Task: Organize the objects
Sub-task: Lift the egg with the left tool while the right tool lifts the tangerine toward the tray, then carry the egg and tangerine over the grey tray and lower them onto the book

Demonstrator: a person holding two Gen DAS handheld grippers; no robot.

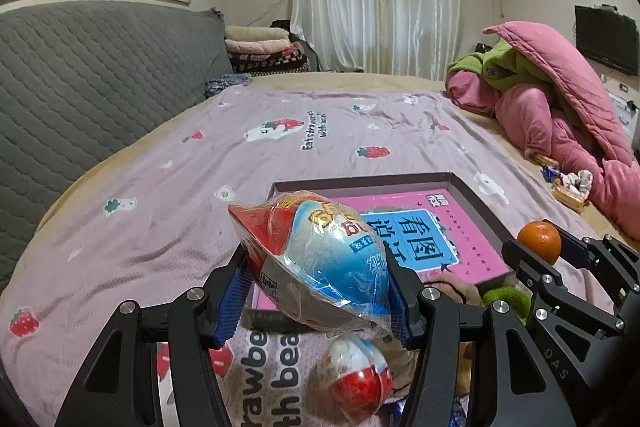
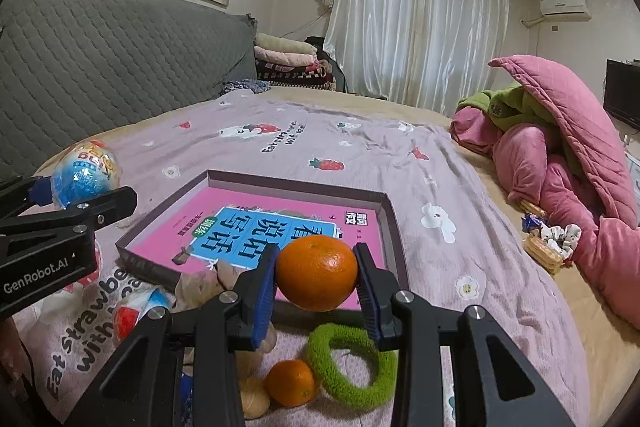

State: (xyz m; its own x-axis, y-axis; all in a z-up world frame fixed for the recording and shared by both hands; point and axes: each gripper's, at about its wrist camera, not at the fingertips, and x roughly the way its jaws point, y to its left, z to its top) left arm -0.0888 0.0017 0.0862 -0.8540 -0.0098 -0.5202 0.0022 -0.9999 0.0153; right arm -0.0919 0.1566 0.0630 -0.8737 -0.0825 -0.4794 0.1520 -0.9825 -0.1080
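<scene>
The bedsheet [image 1: 200,167] is lilac, printed with red strawberries and white bears. The book [image 2: 256,227] is pink with a blue panel. The orange [image 2: 317,274] is bright orange, the hair tie [image 2: 352,367] green, the wrapped egg [image 1: 332,255] red, blue and white.

The right gripper [image 2: 317,281] holds an orange [image 2: 317,274] between its blue-padded fingers [image 2: 262,301], lifted above the near edge of a shallow box [image 2: 390,223] that contains a pink book [image 2: 256,227]. The box lies on a pink strawberry-print sheet [image 2: 360,147] spread over the bed. Below the gripper, near the camera, lie a second orange [image 2: 291,383] and a green knitted ring [image 2: 352,367], touching each other. At far left the left gripper [image 2: 80,195] clasps a blue wrapped toy egg [image 2: 84,173]. A red-and-white egg [image 2: 138,311] rests on the sheet beneath it. A pink quilt [image 2: 568,163] is heaped at right.
</scene>
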